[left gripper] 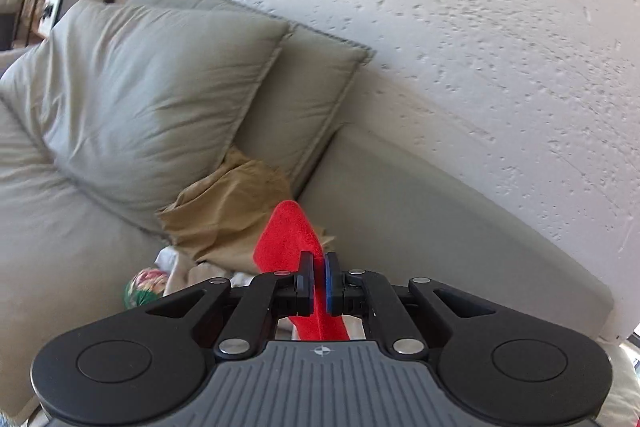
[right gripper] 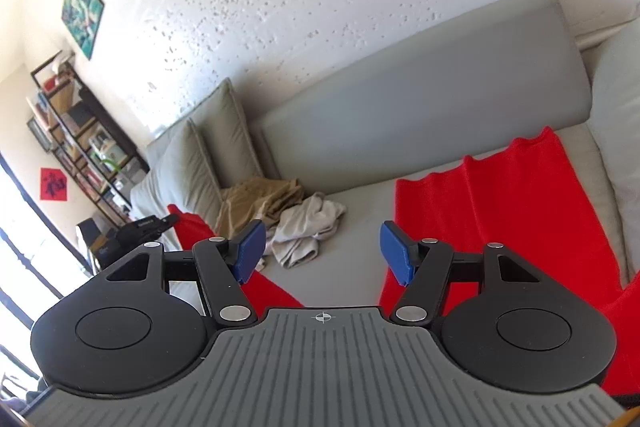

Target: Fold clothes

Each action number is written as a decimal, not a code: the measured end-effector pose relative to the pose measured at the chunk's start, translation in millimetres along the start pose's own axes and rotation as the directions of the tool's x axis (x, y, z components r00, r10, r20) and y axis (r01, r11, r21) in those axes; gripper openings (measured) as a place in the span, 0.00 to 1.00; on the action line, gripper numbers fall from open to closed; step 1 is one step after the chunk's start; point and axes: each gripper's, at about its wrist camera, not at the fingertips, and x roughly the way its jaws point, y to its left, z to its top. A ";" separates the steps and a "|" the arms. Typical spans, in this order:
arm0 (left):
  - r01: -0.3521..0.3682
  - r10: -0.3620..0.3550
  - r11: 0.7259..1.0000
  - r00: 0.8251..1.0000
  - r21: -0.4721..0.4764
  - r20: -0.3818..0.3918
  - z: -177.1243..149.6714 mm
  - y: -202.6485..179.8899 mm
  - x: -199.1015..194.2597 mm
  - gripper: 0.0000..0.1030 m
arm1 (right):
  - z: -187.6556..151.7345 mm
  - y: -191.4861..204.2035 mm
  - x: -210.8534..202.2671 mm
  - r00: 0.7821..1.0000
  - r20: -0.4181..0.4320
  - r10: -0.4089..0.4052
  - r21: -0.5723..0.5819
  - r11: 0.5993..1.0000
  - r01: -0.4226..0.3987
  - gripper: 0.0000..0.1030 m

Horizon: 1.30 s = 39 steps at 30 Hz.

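A red garment point(right gripper: 500, 211) lies spread on the grey sofa seat point(right gripper: 352, 227), its far end draped to the right. My left gripper point(left gripper: 319, 279) is shut on an edge of this red garment point(left gripper: 290, 239) and holds it up off the seat. That gripper also shows at the left of the right wrist view point(right gripper: 148, 227), with red cloth by it. My right gripper point(right gripper: 322, 251) is open and empty, hovering above the seat between two parts of the red cloth.
A tan garment point(right gripper: 260, 199) and a crumpled whitish one point(right gripper: 306, 227) lie at the sofa's back left, by grey cushions point(left gripper: 152, 99). The sofa backrest point(right gripper: 420, 115) stands against a white textured wall. A bookshelf point(right gripper: 80, 143) stands at far left.
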 end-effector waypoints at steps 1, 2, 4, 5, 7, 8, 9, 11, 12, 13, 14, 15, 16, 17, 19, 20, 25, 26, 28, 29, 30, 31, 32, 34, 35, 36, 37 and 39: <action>-0.012 0.012 1.000 1.000 -0.016 -0.013 -5.8 10.9 6.0 0.03 | -2.4 5.1 3.1 1.000 -0.012 0.007 -0.007 1.000 -0.007 0.64; -0.030 0.029 0.999 0.999 -0.029 -0.027 -12.5 22.3 10.9 0.03 | -4.8 10.1 6.3 1.000 -0.024 0.014 -0.014 1.000 -0.015 0.63; -0.050 0.047 0.997 0.998 -0.061 -0.053 -25.5 41.3 17.7 0.03 | -10.8 16.0 17.7 0.998 -0.058 0.020 -0.015 1.000 -0.021 0.63; -0.055 0.050 0.995 0.997 -0.081 -0.061 -31.4 50.4 18.5 0.03 | -13.9 18.2 24.7 0.997 -0.077 0.022 -0.014 1.000 -0.023 0.63; -0.062 0.054 0.991 0.996 -0.116 -0.075 -44.4 66.9 23.3 0.03 | -19.4 21.0 36.9 0.994 -0.110 0.019 -0.014 1.000 -0.021 0.63; -0.071 0.060 0.989 0.995 -0.131 -0.085 -52.5 75.7 28.5 0.03 | -22.1 22.2 42.8 0.992 -0.126 0.018 -0.014 1.000 -0.020 0.63; -0.083 0.069 0.986 0.993 -0.143 -0.097 -58.8 81.7 31.5 0.03 | -24.8 22.8 47.3 0.990 -0.140 0.016 -0.013 1.000 -0.018 0.63; -0.139 0.109 0.972 0.982 -0.189 -0.157 -76.5 99.8 39.9 0.03 | -30.2 23.5 54.7 0.986 -0.164 0.014 -0.009 1.000 -0.015 0.63; -0.166 0.127 0.964 0.974 -0.208 -0.189 -84.2 107.4 43.2 0.03 | -32.7 23.2 57.7 0.984 -0.177 0.015 -0.005 1.000 -0.016 0.64; -0.207 0.154 0.952 0.961 -0.225 -0.230 -93.7 117.0 47.1 0.03 | -35.2 22.6 60.5 0.981 -0.193 0.018 0.001 1.000 -0.018 0.63; -0.233 0.171 0.943 0.952 -0.236 -0.255 -101.5 123.9 47.7 0.03 | -37.8 21.5 62.9 0.978 -0.209 0.019 0.008 1.000 -0.018 0.63; -0.259 0.187 0.934 0.942 -0.245 -0.279 -109.1 130.6 48.0 0.03 | -40.3 20.0 65.1 0.974 -0.224 0.019 0.014 1.000 -0.017 0.63; -0.284 0.203 0.925 0.931 -0.254 -0.304 -116.7 137.2 48.3 0.05 | -42.7 18.8 66.9 0.971 -0.236 0.019 0.021 1.000 -0.015 0.64; -0.281 0.194 0.918 0.934 -0.280 -0.300 -119.3 141.6 45.3 0.06 | -44.8 17.9 68.5 0.968 -0.249 0.019 0.028 1.000 -0.013 0.63; -0.269 0.173 0.903 0.941 -0.334 -0.290 -123.8 149.9 39.0 0.09 | -47.1 17.5 69.8 0.965 -0.263 0.018 0.033 0.999 -0.010 0.63; -0.257 0.152 0.896 0.944 -0.362 -0.292 -123.2 152.3 37.6 0.14 | -48.0 17.7 69.8 0.964 -0.264 0.015 0.030 1.000 -0.008 0.63; -0.270 0.161 0.888 0.941 -0.373 -0.296 -115.2 148.8 41.0 0.38 | -49.7 16.5 70.3 0.964 -0.265 0.009 0.026 1.000 -0.003 0.63; -0.308 0.218 0.894 0.933 -0.324 -0.285 -112.2 141.4 43.7 0.35 | -50.1 15.9 71.0 0.963 -0.268 0.009 0.027 1.000 -0.002 0.63; -0.353 0.308 0.915 0.924 -0.193 -0.228 -104.5 121.4 44.2 0.26 | -50.8 14.3 71.8 0.962 -0.274 0.007 0.027 1.000 0.000 0.64; -0.366 0.339 0.922 0.920 -0.124 -0.196 -100.2 110.3 44.5 0.24 | -51.0 13.4 72.2 0.961 -0.278 0.006 0.027 1.000 0.002 0.63; -0.369 0.350 0.926 0.918 -0.077 -0.185 -95.8 100.5 46.3 0.24 | -50.8 12.0 72.5 0.960 -0.280 0.004 0.026 1.000 0.004 0.63; -0.370 0.360 0.928 0.917 -0.032 -0.175 -91.3 90.7 48.3 0.26 | -49.6 11.1 73.1 0.960 -0.280 0.000 0.026 1.000 0.008 0.64; -0.344 0.335 0.939 0.921 -0.008 -0.198 -87.6 84.0 54.2 0.30 | -48.8 10.2 74.2 0.961 -0.278 -0.007 0.025 1.000 0.014 0.64; -0.304 0.297 0.952 0.913 0.017 -0.280 -84.6 76.3 73.0 0.38 | -48.5 8.6 78.3 0.962 -0.273 -0.025 0.019 0.999 0.031 0.64; -0.305 0.295 0.952 0.900 0.019 -0.322 -85.4 75.4 85.0 0.38 | -48.7 8.0 81.5 0.961 -0.275 -0.030 0.017 0.999 0.036 0.64; -0.326 0.311 0.945 0.881 0.018 -0.356 -86.9 76.6 97.4 0.38 | -49.0 7.5 84.9 0.960 -0.279 -0.033 0.016 0.999 0.039 0.63; -0.356 0.335 0.934 0.857 0.020 -0.392 -89.4 79.0 109.4 0.38 | -49.7 6.8 88.3 0.958 -0.285 -0.033 0.019 0.999 0.040 0.63; -0.395 0.377 0.917 0.819 0.051 -0.432 -92.7 79.1 127.3 0.39 | -51.6 6.0 93.0 0.953 -0.301 -0.030 0.020 0.999 0.038 0.64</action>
